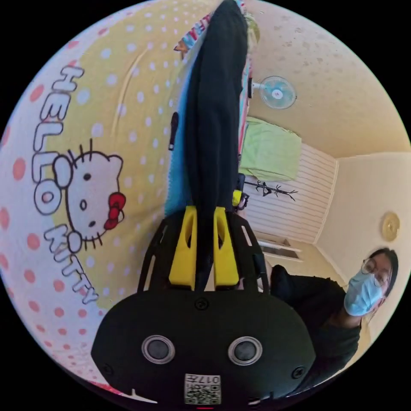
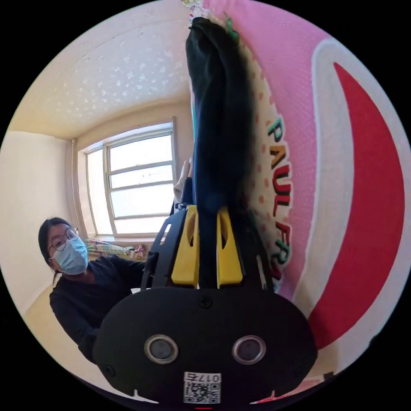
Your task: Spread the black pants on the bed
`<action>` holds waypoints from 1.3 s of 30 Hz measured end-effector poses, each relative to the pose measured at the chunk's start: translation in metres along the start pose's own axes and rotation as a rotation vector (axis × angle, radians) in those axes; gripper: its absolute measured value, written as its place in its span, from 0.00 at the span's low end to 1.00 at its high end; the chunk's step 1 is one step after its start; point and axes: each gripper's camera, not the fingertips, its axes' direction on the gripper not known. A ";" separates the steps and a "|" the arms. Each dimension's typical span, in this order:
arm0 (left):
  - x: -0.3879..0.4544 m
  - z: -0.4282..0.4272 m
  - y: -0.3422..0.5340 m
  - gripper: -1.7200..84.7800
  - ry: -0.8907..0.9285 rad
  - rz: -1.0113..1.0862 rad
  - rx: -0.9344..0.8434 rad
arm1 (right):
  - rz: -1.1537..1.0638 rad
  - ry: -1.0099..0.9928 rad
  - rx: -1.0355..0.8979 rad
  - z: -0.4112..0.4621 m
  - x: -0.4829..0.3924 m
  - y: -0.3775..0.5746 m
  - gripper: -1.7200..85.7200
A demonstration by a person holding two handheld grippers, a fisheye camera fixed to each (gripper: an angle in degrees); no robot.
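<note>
The black pants (image 1: 214,111) run as a long dark band away from my left gripper (image 1: 204,212), whose yellow jaws are shut on the cloth. The bed's yellow dotted cartoon-cat sheet (image 1: 98,128) lies to the left of them in this rolled view. In the right gripper view the black pants (image 2: 218,120) stretch away the same way. My right gripper (image 2: 207,209) has its yellow jaws shut on another part of them. A pink, white and red printed bed cover (image 2: 342,171) lies to the right of the pants there.
A person in a black top (image 1: 325,308) with a face mask stands beside the bed, also in the right gripper view (image 2: 81,291). A wall fan (image 1: 277,92), a green cloth (image 1: 269,150) and a window (image 2: 137,184) lie beyond. A blue cloth (image 1: 177,171) borders the pants.
</note>
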 end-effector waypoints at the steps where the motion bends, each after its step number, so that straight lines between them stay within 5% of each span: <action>1: 0.020 -0.004 0.018 0.09 0.063 0.080 0.048 | -0.045 -0.051 0.041 -0.006 -0.018 0.013 0.09; 4: 0.094 -0.015 0.075 0.08 0.254 0.298 0.132 | -0.196 -0.182 0.124 -0.021 -0.083 0.053 0.07; 14: 0.488 0.004 0.273 0.08 0.163 0.987 0.145 | -0.879 -0.139 -0.147 -0.023 -0.443 0.168 0.05; 19: 0.580 0.021 0.267 0.09 0.029 0.979 0.298 | -0.979 -0.068 -0.092 -0.038 -0.535 0.167 0.06; 23: 0.534 0.043 0.180 0.08 -0.066 0.729 0.370 | -0.864 0.133 -0.114 -0.033 -0.494 0.113 0.05; 31: 0.398 0.072 0.032 0.08 -0.218 0.472 0.484 | -0.579 0.139 -0.011 -0.004 -0.289 -0.020 0.04; 35: 0.303 0.135 0.023 0.08 -0.410 0.296 0.387 | -0.531 0.405 -0.115 0.035 -0.219 0.000 0.05; 39: 0.192 0.215 0.064 0.09 -0.341 0.115 0.227 | -0.332 0.495 -0.309 0.052 -0.082 0.084 0.07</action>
